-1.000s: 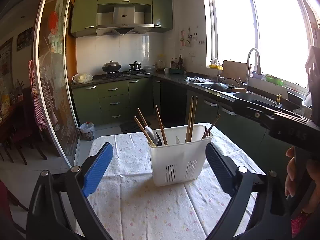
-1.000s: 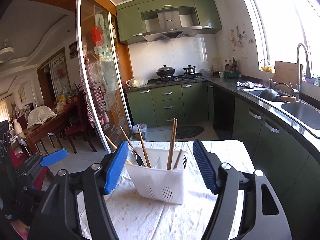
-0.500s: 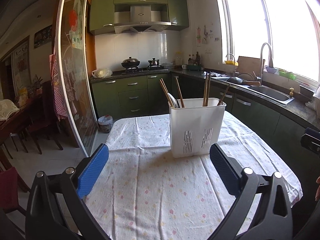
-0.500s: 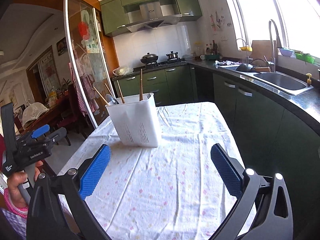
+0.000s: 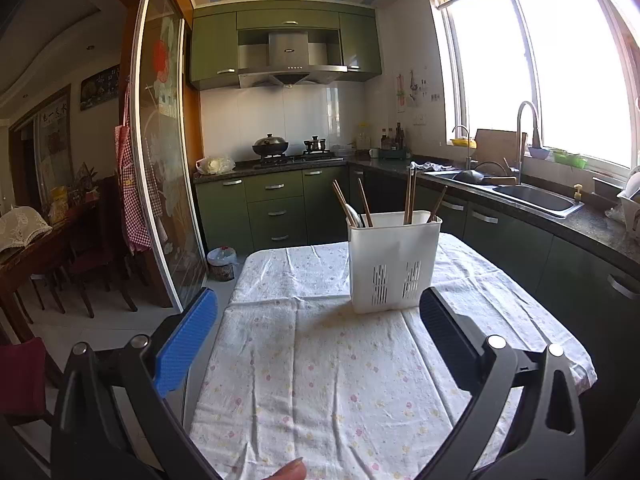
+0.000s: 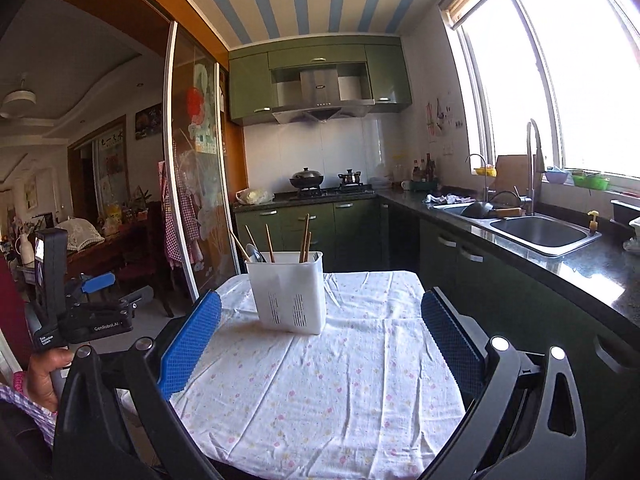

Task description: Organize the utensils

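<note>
A white slotted utensil holder (image 5: 392, 262) stands upright on the table, also in the right wrist view (image 6: 289, 294). It holds several wooden chopsticks (image 5: 409, 196) and a metal spoon (image 5: 353, 215). My left gripper (image 5: 318, 330) is open and empty, held back from the holder near the table's front. My right gripper (image 6: 320, 334) is open and empty, also back from the holder. The left gripper's body (image 6: 76, 312) shows at the left of the right wrist view, held in a hand.
The table wears a white floral cloth (image 5: 320, 368). A green kitchen counter with a sink (image 5: 536, 200) runs along the right. A glass sliding door (image 5: 164, 184) stands left, with dining chairs (image 5: 92, 268) beyond. A stove with pots (image 5: 288, 150) is at the back.
Both grippers have pulled back and away from the holder, which now looks smaller and farther. Both stay open and empty. The holder has not moved.
</note>
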### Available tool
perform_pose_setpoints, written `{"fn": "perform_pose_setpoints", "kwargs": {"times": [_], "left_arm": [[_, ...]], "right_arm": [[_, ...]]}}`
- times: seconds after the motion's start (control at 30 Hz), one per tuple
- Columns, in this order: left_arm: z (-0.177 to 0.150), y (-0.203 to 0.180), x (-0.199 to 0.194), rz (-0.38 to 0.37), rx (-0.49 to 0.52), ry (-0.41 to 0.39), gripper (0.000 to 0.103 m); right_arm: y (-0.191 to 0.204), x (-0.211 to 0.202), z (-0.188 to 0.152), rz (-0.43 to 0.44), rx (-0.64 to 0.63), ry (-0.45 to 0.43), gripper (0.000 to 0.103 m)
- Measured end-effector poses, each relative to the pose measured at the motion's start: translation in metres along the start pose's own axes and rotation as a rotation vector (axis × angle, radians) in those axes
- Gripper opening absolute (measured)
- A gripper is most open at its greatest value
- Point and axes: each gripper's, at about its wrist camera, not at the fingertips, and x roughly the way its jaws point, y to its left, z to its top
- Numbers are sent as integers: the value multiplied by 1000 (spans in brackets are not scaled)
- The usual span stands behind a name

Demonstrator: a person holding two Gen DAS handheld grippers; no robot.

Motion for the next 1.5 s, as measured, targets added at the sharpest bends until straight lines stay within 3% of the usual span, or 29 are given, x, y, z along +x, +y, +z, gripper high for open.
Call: {"fn": "perform_pose_setpoints", "kwargs": {"times": [0.57, 1.5], "left_arm": [[-3, 9, -3, -8, -6, 41, 96], [0, 5, -3, -19, 5, 40, 96]], "right_arm": [[6, 8, 3, 20, 2, 24, 99], [8, 17, -1, 40, 15, 36, 99]]}}
